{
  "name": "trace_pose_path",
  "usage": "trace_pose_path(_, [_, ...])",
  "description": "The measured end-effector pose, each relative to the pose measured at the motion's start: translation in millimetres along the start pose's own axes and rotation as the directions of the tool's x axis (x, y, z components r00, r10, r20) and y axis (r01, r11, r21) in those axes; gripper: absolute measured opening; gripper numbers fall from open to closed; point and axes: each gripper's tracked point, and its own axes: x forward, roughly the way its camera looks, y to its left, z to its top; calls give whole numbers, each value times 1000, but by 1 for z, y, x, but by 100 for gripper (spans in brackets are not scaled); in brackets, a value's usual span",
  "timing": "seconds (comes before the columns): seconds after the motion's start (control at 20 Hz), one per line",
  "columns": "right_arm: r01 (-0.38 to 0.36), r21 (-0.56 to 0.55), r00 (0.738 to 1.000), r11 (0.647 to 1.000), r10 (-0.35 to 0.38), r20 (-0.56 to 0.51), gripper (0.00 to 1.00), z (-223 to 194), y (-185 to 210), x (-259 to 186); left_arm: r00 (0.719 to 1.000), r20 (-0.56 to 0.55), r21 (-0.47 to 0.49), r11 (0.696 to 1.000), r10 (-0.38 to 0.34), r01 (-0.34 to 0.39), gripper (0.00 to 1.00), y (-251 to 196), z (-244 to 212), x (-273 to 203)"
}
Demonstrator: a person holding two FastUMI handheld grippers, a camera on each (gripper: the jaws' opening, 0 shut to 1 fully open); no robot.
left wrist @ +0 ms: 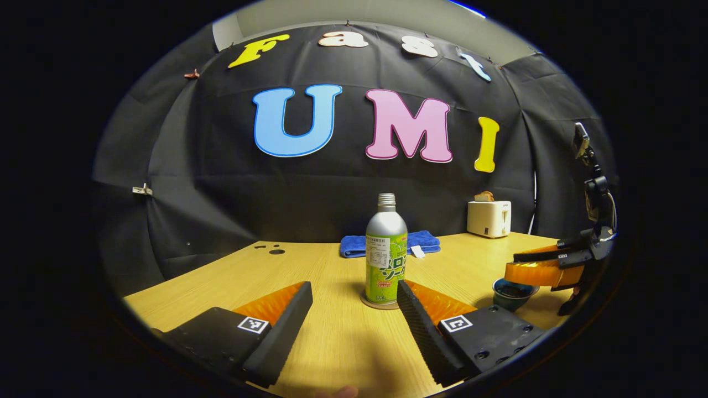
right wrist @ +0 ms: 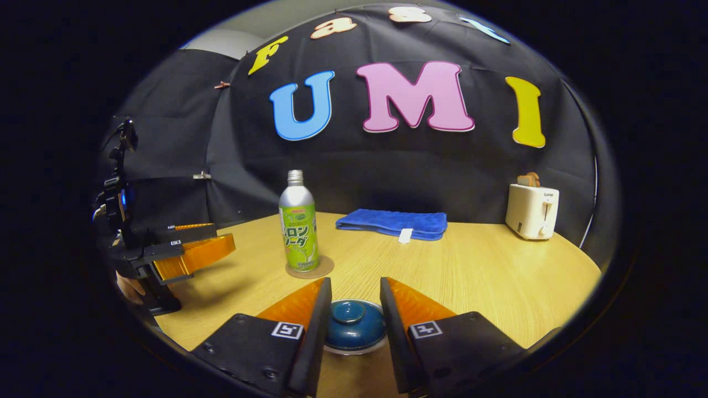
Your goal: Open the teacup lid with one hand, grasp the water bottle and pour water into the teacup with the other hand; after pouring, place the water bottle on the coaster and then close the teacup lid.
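The right gripper (right wrist: pixel 354 309) hangs wide over the lidded teacup (right wrist: pixel 354 326), its fingers either side of the lid and apart from it. Farther off, the left gripper (left wrist: pixel 354 309) gapes, empty, before the water bottle (left wrist: pixel 386 251), which stands on its coaster (left wrist: pixel 367 301). A pinch off the small knob could slip and drag the cup.

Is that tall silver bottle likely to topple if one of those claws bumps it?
Probably, yes. The bottle is tall and slim on a narrow base, perched on a small coaster. Its smooth metal body looks rigid but slippery.
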Motion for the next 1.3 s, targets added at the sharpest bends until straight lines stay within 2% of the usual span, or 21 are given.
trace_pose_path(0.1, [24,2,999,1000,-24,40,71,5,-6,-7,1000,0,0,1000,18,-18,97,-5,1,-3])
trace_pose_path(0.25, [82,-11,991,997,-80,111,81,15,-19,-19,999,1,0,999,34,-34,97,-17,1,-7])
trace_pose_path(0.45, [161,-4,981,987,-159,108,98,12,-41,-27,999,1,-1,999,50,-50,97,-32,3,-8])
trace_pose_path(0.6, [284,5,953,959,-283,112,98,13,-68,-38,997,-1,-1,997,76,-76,97,-32,2,-6])
trace_pose_path(0.7, [327,9,939,945,-326,113,98,14,-75,-44,995,-1,-1,995,95,-95,97,-34,2,-6])
trace_pose_path(0.95, [288,6,951,958,-287,112,99,13,-66,-43,996,0,-1,996,94,-94,97,-34,3,-6])
trace_pose_path(1.3, [282,6,953,959,-281,112,99,13,-64,-42,996,0,-1,996,93,-93,97,-35,3,-5])
